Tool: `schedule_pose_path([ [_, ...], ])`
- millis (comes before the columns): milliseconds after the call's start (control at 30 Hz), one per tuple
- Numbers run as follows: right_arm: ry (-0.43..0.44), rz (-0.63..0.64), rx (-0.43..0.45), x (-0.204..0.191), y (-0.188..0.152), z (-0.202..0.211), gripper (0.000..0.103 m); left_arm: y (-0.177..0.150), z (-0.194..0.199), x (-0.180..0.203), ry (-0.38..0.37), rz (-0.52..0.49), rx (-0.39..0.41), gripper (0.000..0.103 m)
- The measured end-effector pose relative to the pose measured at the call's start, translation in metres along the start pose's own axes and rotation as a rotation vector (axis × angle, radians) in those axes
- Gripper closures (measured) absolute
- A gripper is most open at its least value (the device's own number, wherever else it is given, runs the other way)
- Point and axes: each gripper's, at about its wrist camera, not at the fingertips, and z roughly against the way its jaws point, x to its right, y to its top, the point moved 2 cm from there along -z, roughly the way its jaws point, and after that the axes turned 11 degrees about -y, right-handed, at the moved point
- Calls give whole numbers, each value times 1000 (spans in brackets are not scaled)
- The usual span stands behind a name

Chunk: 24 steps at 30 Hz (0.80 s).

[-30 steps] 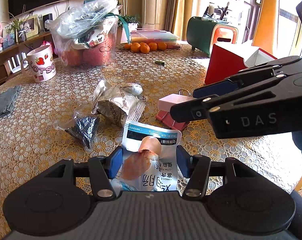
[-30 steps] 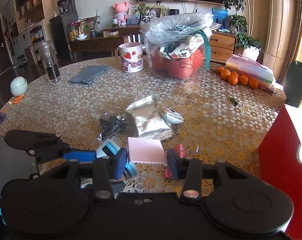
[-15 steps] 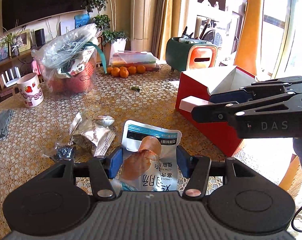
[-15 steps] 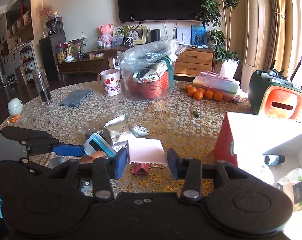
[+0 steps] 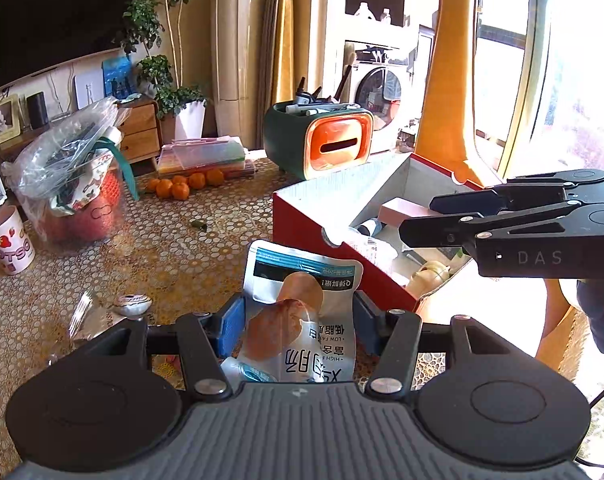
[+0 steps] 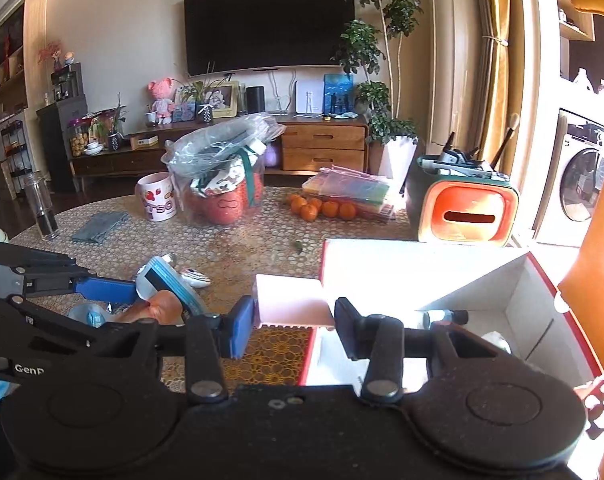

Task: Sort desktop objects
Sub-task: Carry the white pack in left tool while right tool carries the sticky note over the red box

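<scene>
Pinching a glossy white-and-blue foil snack pouch in our left gripper and a flat pink notepad in our right gripper, we hold both by the open red-sided cardboard box ahead for dropping in.

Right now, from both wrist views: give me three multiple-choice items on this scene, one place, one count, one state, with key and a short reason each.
1. Where do the oranges lie?
A. inside the red box
B. on the table beside the stack of coloured folders
C. in the mug

2. How many oranges show?
A. two
B. five
C. nine

3. What is the left gripper doing?
A. its fingers are shut on a snack pouch
B. open, nothing between its fingers
C. shut on a mug

Key:
1 B: they sit on the tablecloth against the folders, apart from the red box.
2 B: five can be counted in the right wrist view.
3 A: the snack pouch sits pinched between the blue pads.
</scene>
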Motion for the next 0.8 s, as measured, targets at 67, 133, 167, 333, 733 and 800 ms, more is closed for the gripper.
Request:
schedule_pose_path([
  [67,-18,-12,3,10,-2,1,60,7,-7,8,-13,-15,0,48],
  [133,-36,-24,3,22,-4,0,60,14,-15,16,-27,-30,-1,48],
  [167,-48,-29,1,28,-5,0,60,18,-19,20,-34,-35,-1,48],
  [333,-105,-50,-10,56,-11,-1,60,36,-43,32,-69,-54,-15,47],
  [733,-215,-81,-62,112,-22,-27,60,81,-122,51,-107,-59,-88,47],
  [800,-220,-79,-79,115,-24,-34,60,83,-135,54,-95,-75,-100,47],
])
